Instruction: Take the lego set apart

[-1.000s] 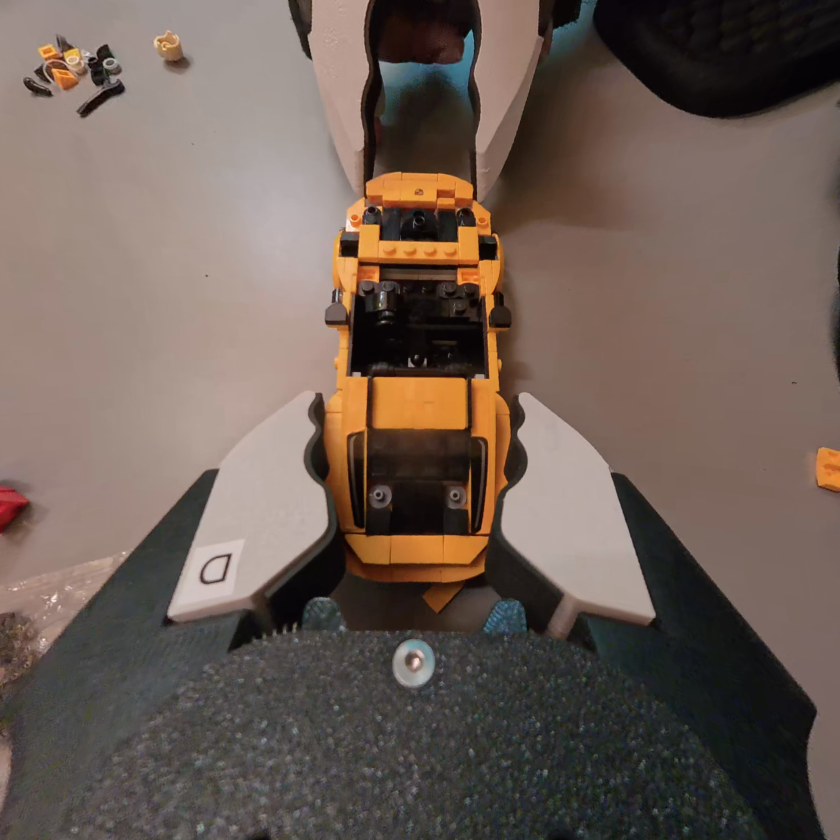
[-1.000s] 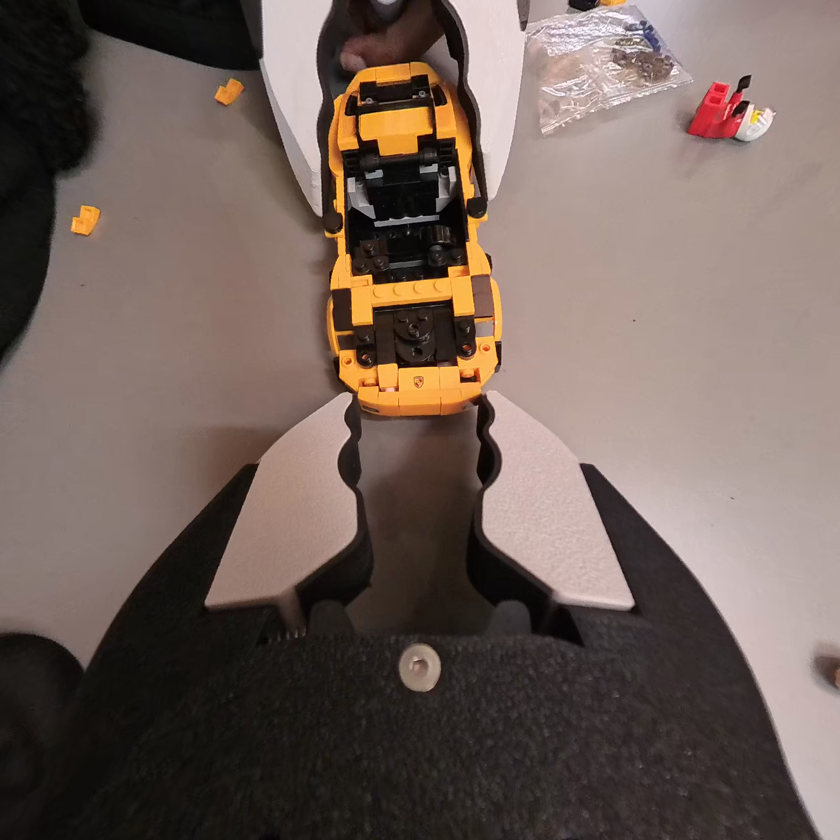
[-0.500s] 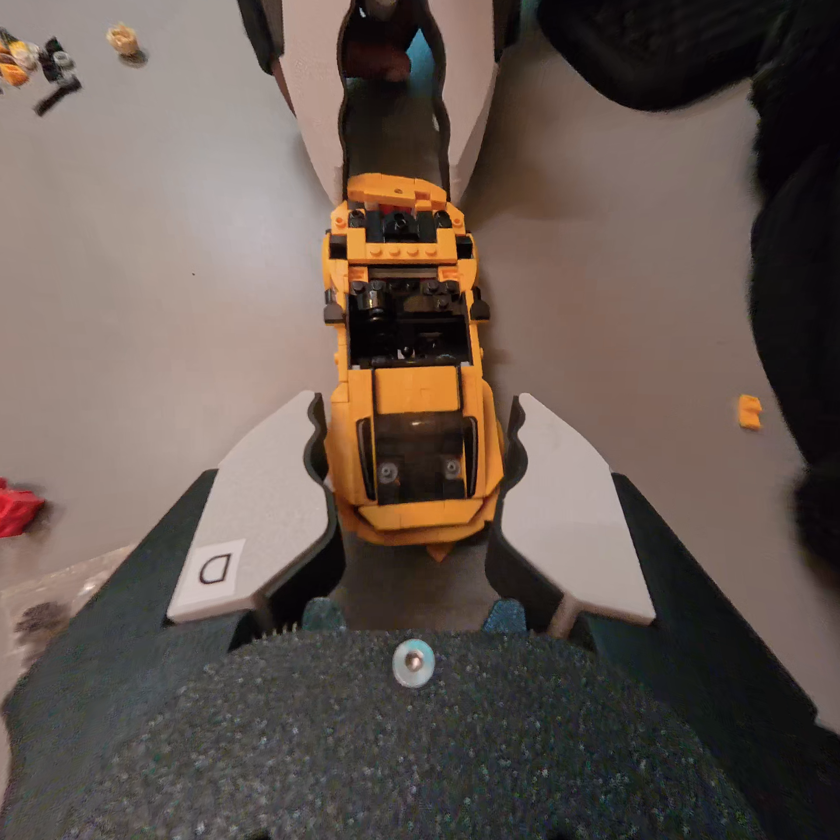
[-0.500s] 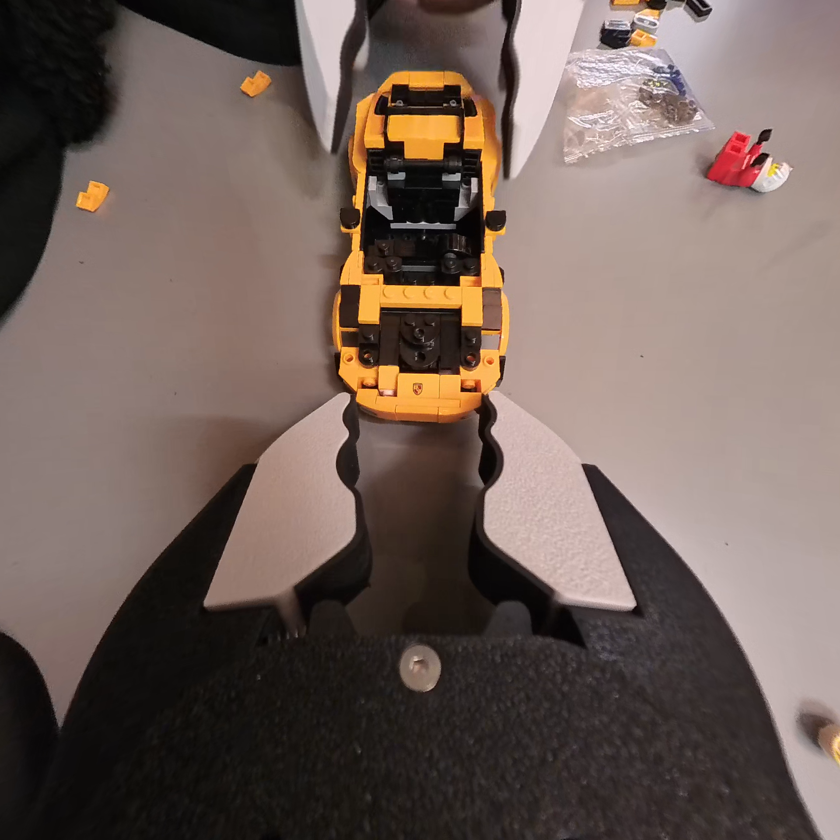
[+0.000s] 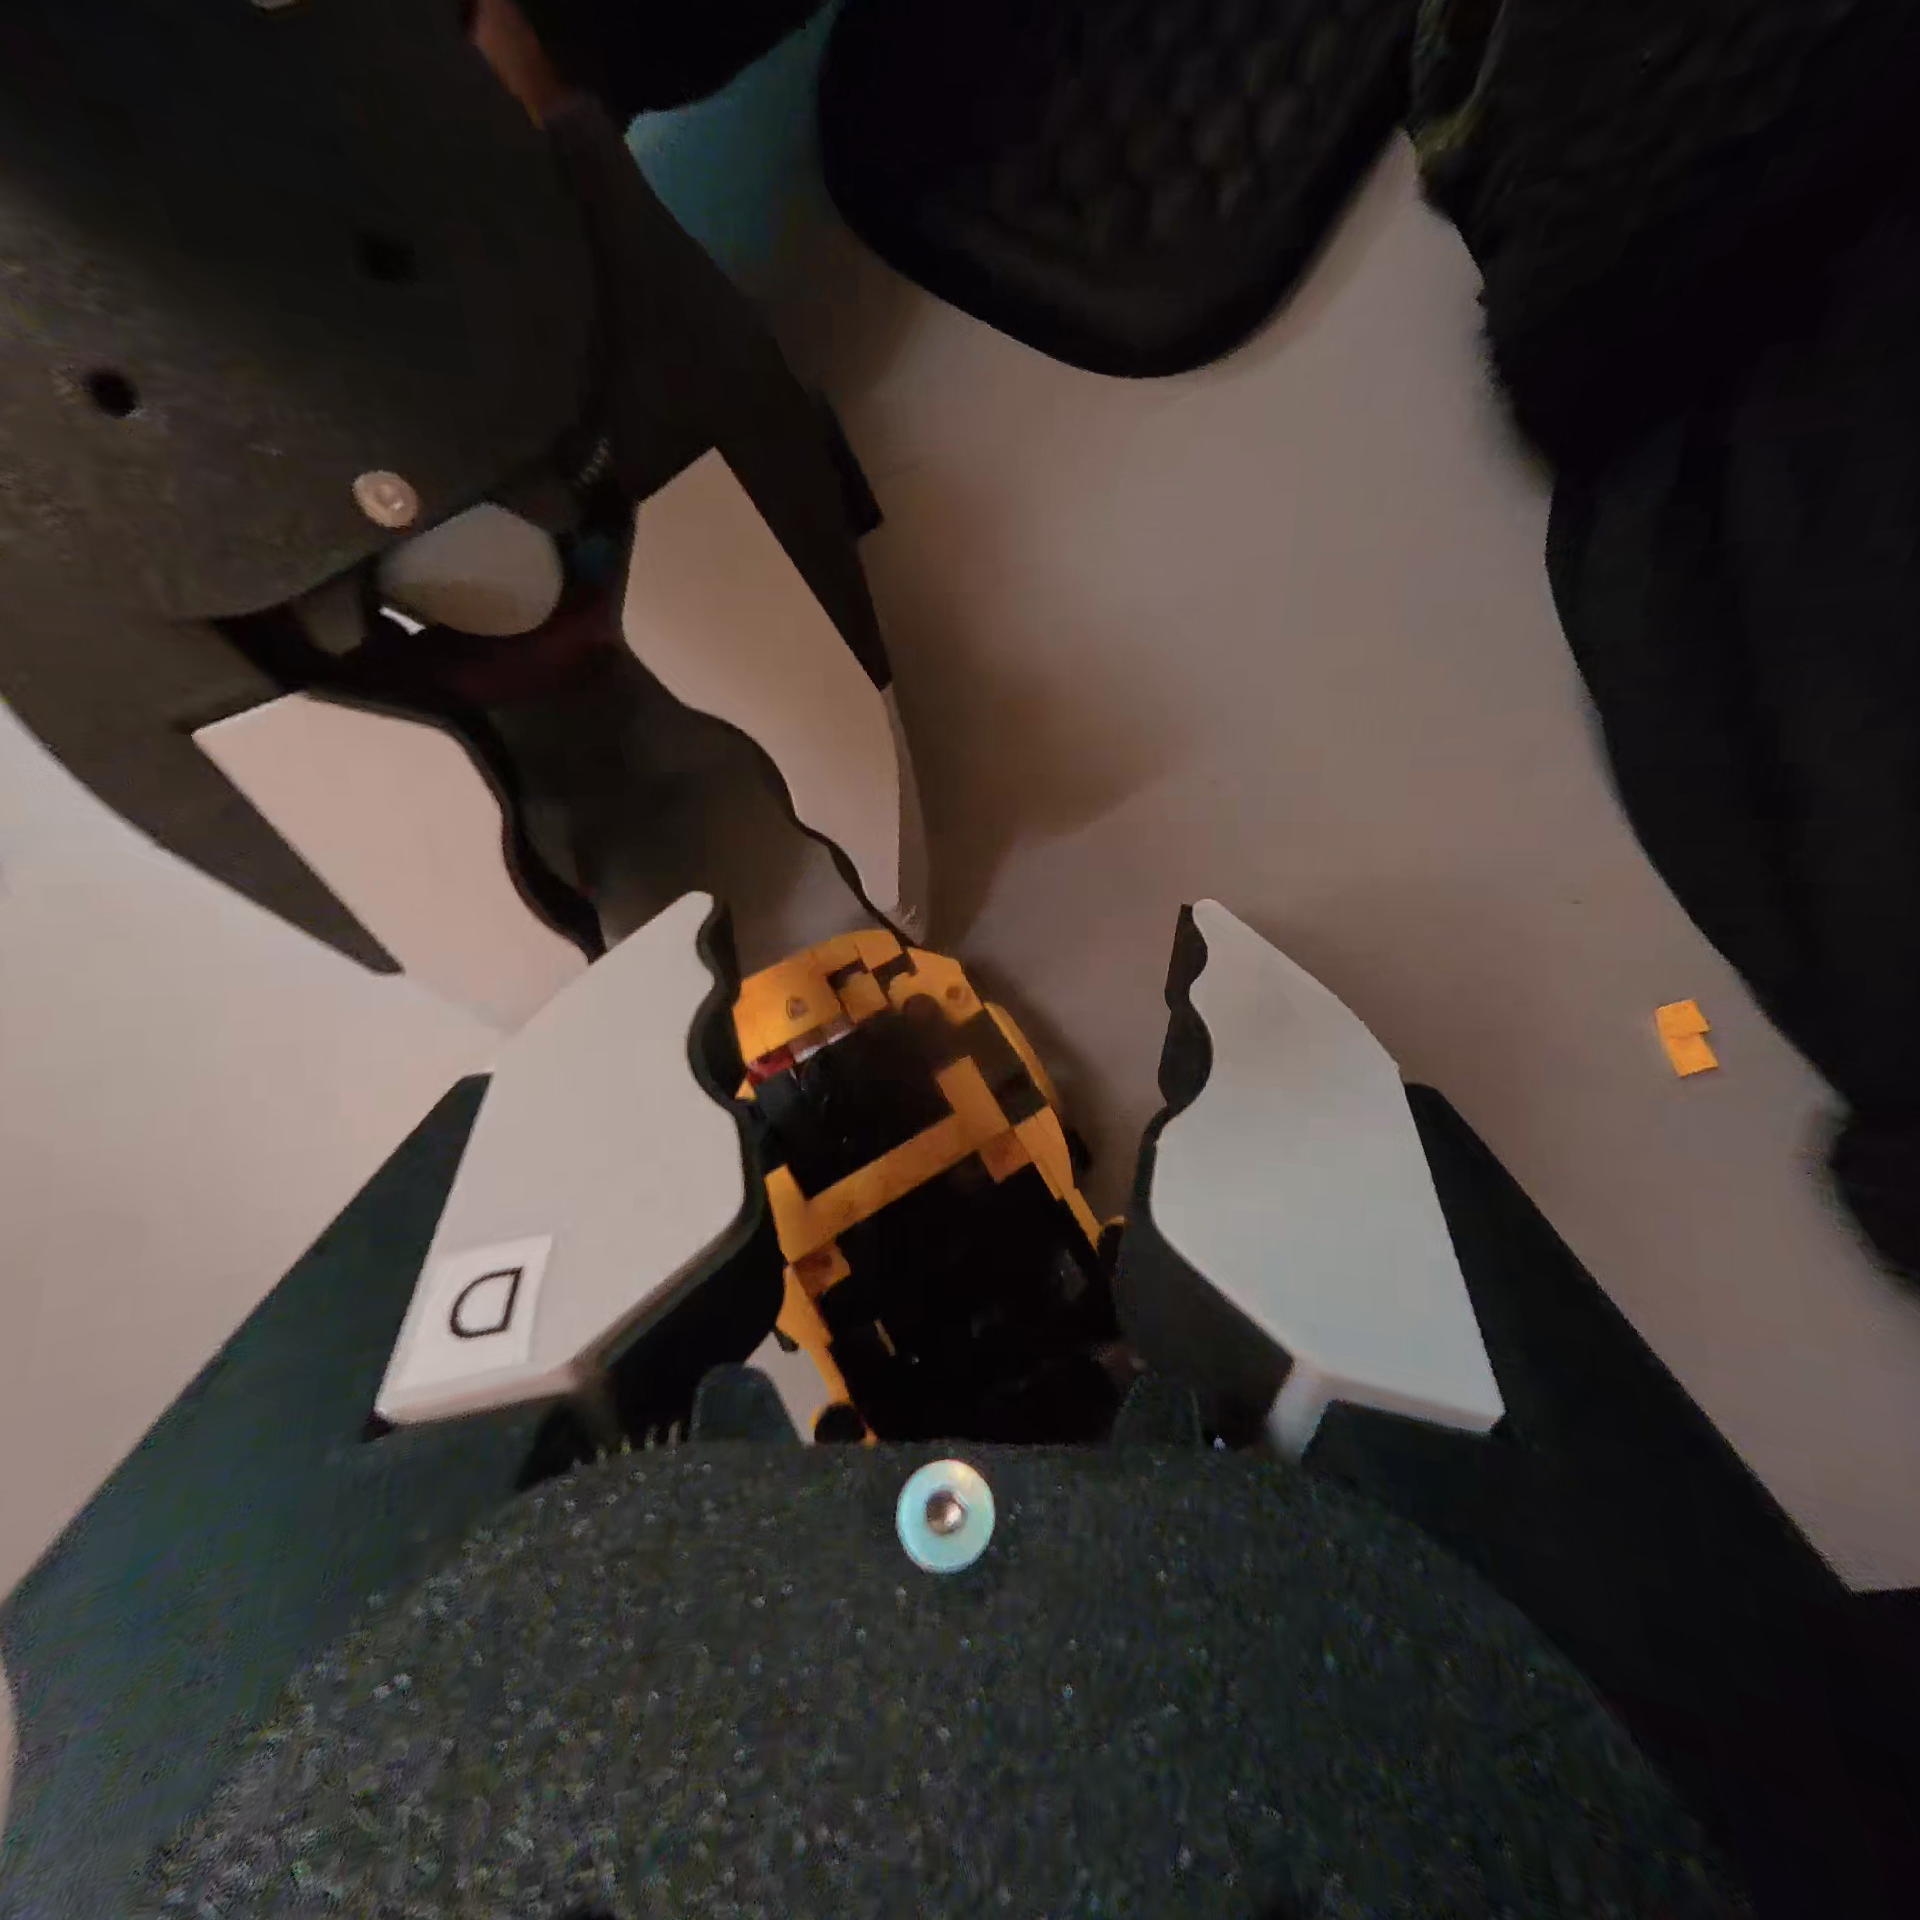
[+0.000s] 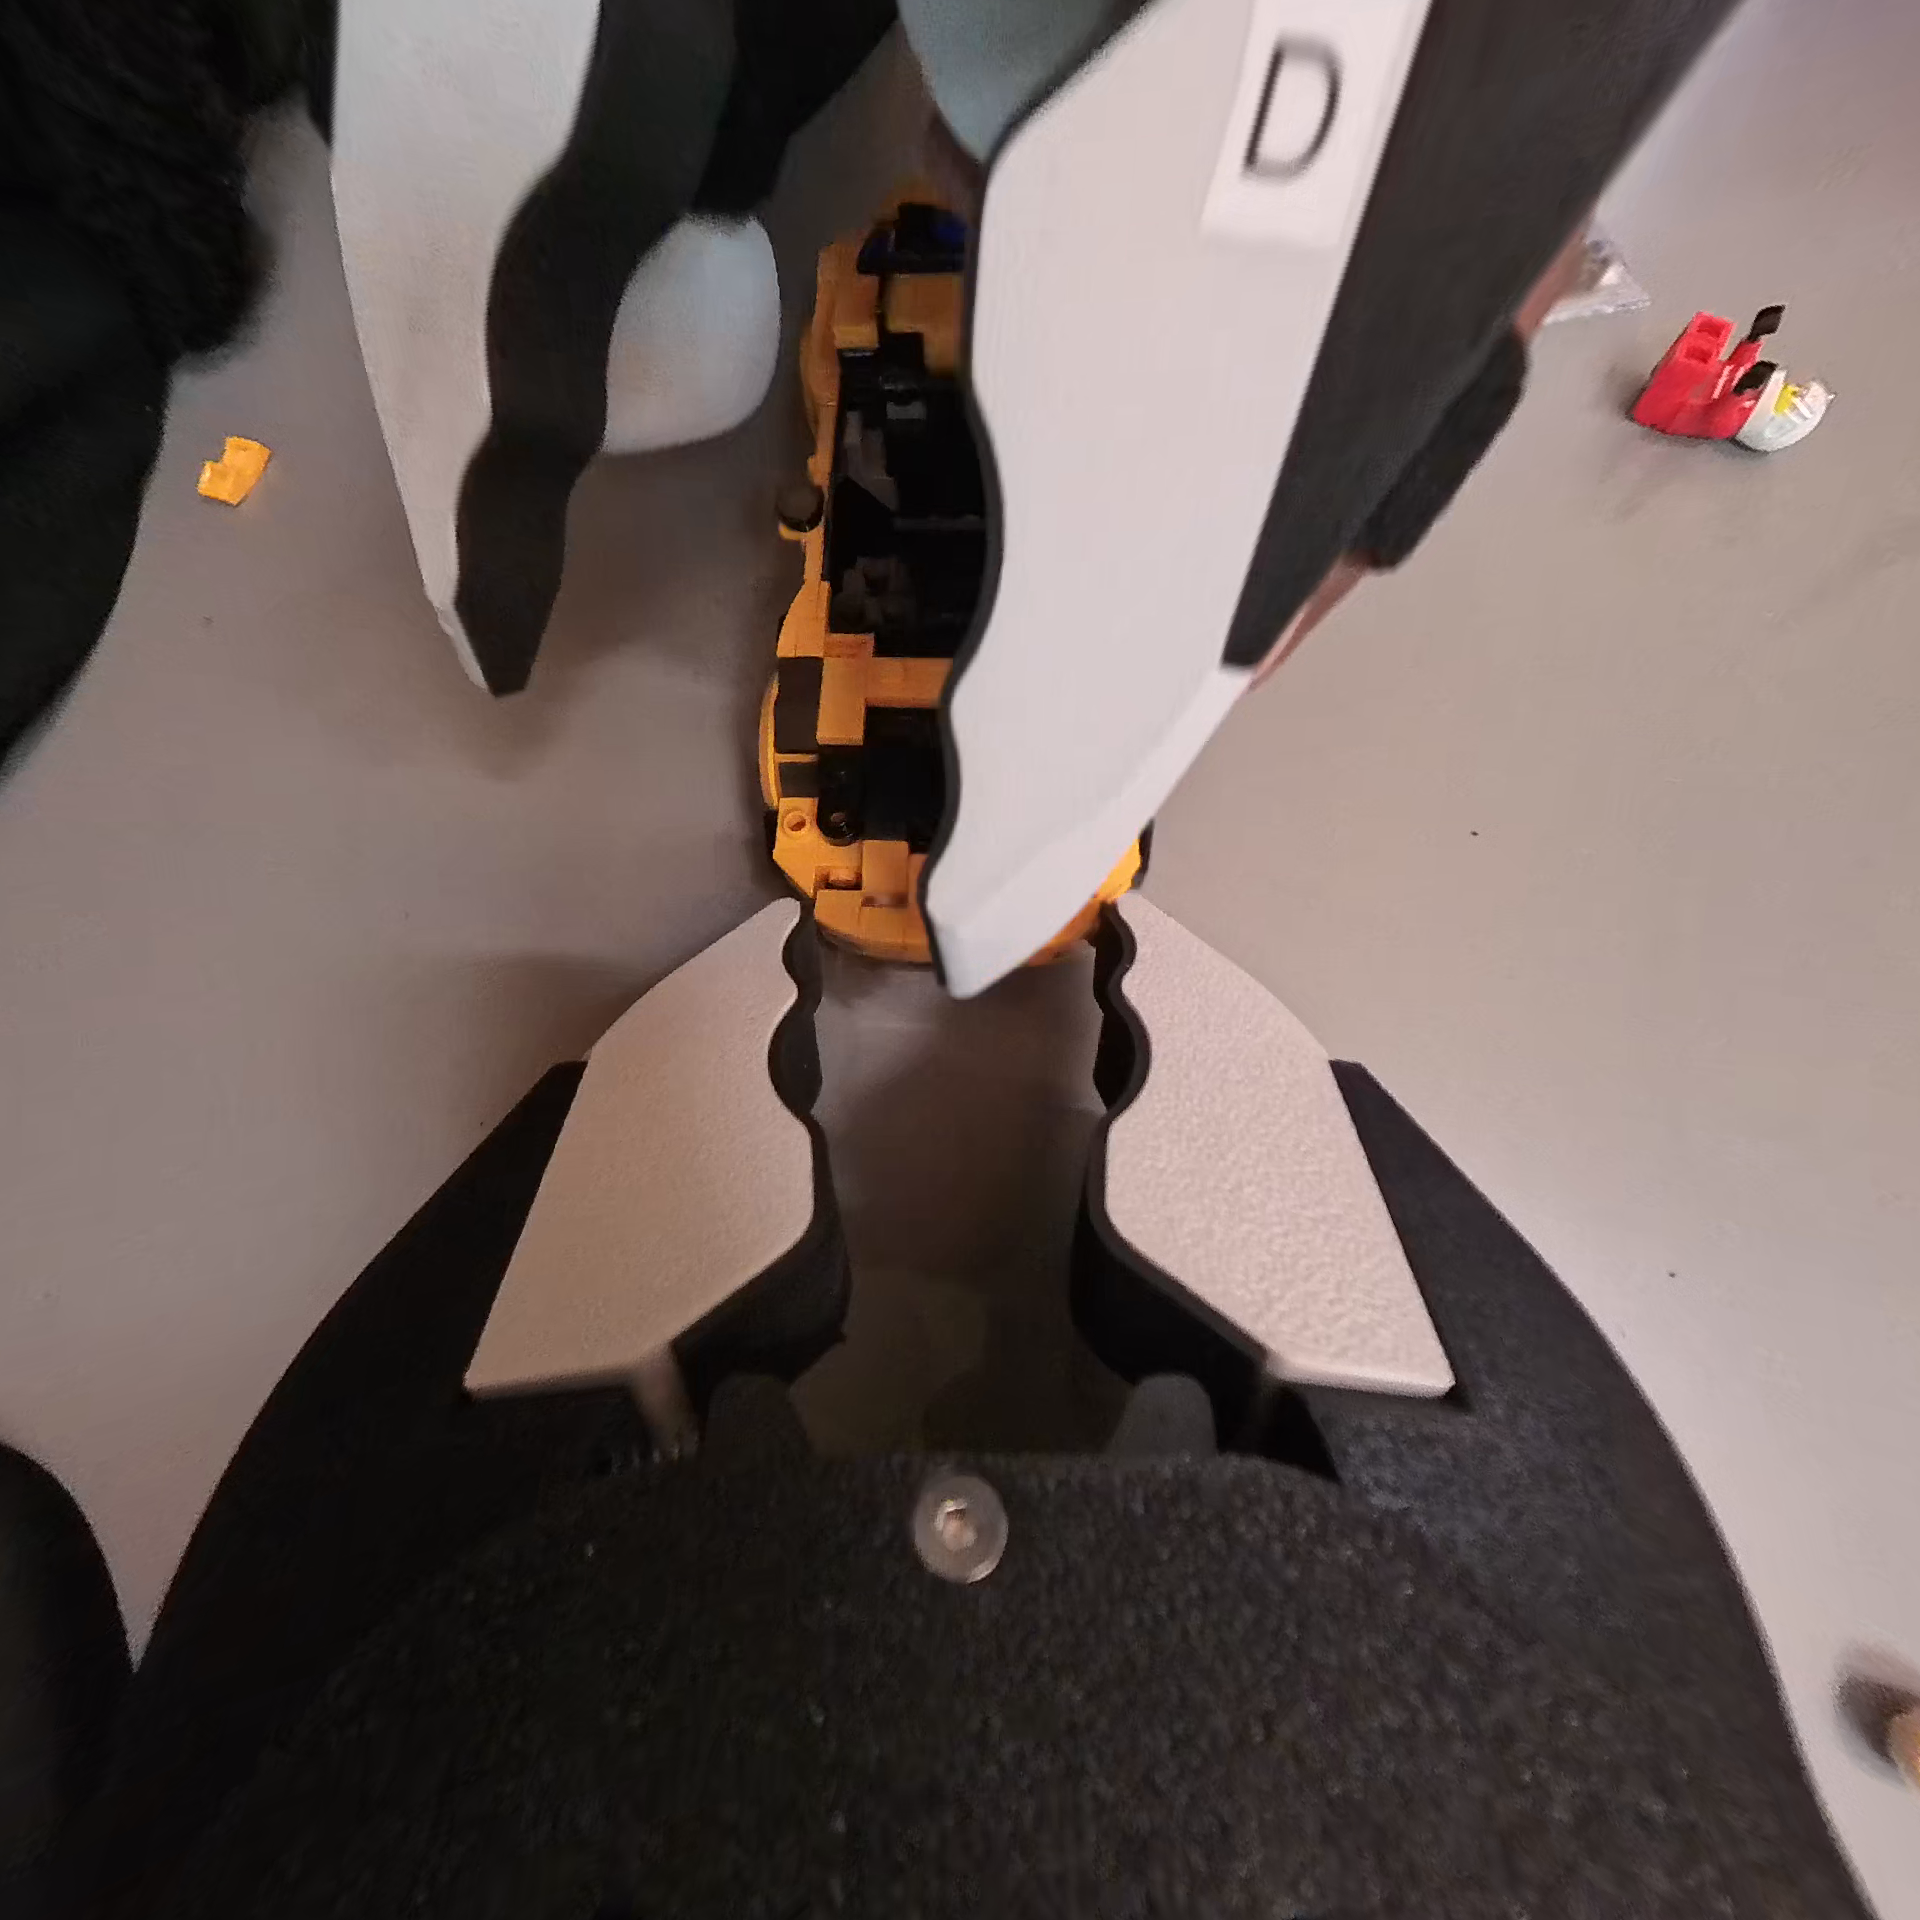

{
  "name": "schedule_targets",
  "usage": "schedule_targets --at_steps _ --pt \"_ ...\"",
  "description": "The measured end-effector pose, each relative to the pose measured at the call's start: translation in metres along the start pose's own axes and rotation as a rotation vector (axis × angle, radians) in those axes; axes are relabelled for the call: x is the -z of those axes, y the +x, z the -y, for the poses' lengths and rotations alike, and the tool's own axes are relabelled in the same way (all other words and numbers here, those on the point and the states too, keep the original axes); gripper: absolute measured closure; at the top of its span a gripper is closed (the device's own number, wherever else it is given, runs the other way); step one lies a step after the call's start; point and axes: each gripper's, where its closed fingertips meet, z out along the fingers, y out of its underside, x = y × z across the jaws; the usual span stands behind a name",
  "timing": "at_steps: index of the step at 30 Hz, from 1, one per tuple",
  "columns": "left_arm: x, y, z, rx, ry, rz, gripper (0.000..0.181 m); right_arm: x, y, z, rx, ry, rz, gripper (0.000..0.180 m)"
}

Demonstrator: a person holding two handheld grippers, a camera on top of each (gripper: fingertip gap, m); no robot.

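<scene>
The orange and black lego car [image 6: 831, 717] lies on the grey table [image 6: 1507, 1039], roof off and its black inside showing. My right gripper [image 6: 956, 920] grips the car's nose between its fingertips. My left gripper [image 5: 951, 935] is open and reaches over the car [image 5: 914, 1143], which sits deep between its fingers, against the left one and apart from the right one. In the right wrist view the left gripper's labelled finger [image 6: 1101, 540] hides the car's right half. The right gripper [image 5: 748, 914] comes in from the upper left in the left wrist view.
A small orange piece [image 5: 1683, 1049] lies on the table right of the car; it also shows in the right wrist view [image 6: 234, 468]. A red and white lego piece [image 6: 1704, 379] and a plastic bag corner [image 6: 1605, 275] lie beyond. Black knitted fabric [image 5: 1091, 187] borders the table. One gripper's finger ends stand about 5 centimeters off the other's.
My left gripper has moved forward over the car at the same opening, so the car now sits deep between its fingers. The right gripper has kept its place at the car's nose.
</scene>
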Motion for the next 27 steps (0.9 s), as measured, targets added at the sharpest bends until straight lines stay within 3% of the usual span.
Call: schedule_targets --at_steps 8,16,27 --pt "-0.015 0.0 -0.023 -0.059 -0.207 -0.015 0.105 -0.002 0.0 0.002 0.01 0.009 0.005 0.129" --pt "-0.013 0.003 -0.027 -0.07 -0.237 -0.034 0.113 -0.002 -0.003 0.004 0.005 0.02 -0.01 0.13" --pt "-0.013 0.007 -0.033 -0.092 -0.239 -0.072 0.124 -0.002 -0.007 0.001 -0.001 -0.008 -0.026 0.152"
